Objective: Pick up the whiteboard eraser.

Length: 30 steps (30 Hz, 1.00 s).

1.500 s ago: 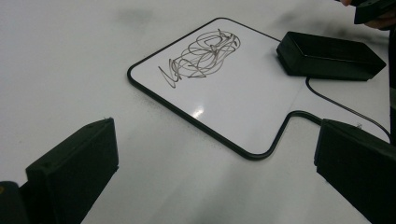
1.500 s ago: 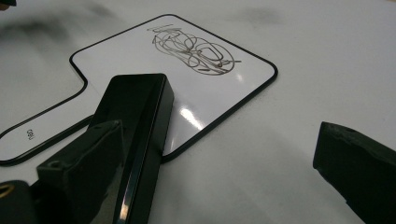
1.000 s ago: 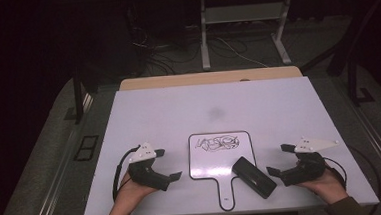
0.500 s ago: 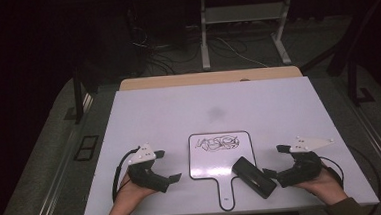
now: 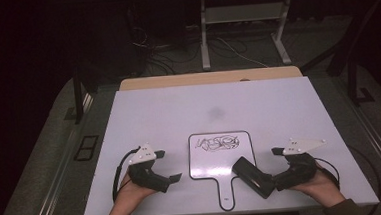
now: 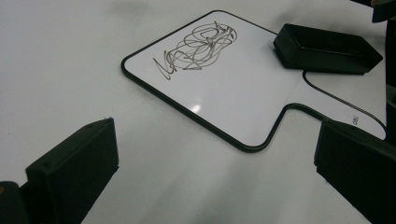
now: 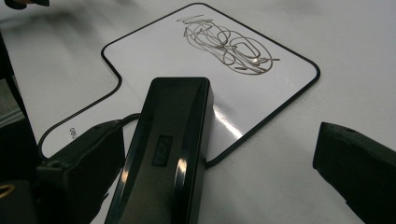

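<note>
High view: both hands rest low on the table, left tool (image 5: 175, 178) and right tool (image 5: 263, 183) gaping, eraser (image 5: 252, 176) between the right's jaws.

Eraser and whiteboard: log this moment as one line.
right gripper open, jaws astride eraser | eraser lies on whiteboard corner | scribble unerased | left gripper open, holding nothing

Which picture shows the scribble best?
The right gripper view: the scribble is close and sharp on the whiteboard paddle. The left gripper view shows it slanted; the high view shows it tiny.
</note>
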{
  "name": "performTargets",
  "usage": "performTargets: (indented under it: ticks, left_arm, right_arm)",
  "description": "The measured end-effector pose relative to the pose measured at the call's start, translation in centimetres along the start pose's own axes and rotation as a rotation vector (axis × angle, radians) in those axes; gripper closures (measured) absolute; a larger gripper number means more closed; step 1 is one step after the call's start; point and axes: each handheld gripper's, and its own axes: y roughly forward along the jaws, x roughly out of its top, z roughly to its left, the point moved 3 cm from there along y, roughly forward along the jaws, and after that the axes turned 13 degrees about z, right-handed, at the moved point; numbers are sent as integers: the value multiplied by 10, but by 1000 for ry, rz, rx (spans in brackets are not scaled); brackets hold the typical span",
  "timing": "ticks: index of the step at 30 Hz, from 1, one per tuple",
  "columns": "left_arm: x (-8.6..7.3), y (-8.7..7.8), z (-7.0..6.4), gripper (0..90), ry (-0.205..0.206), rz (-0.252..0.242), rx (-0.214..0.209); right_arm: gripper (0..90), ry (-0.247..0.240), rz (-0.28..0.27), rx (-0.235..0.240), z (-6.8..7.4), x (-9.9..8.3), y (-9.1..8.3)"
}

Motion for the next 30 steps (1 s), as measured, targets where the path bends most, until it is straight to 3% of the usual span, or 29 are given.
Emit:
performTargets:
  ticks: [23,30]
  left_arm:
    - [0,0,-1,0,2,0,-2]
    - [0,1,-1,0,-1,1,-3]
  right_arm:
    - [11,-45,101,0,16,3,16]
    - [50,-69,149,-11,23,4,24]
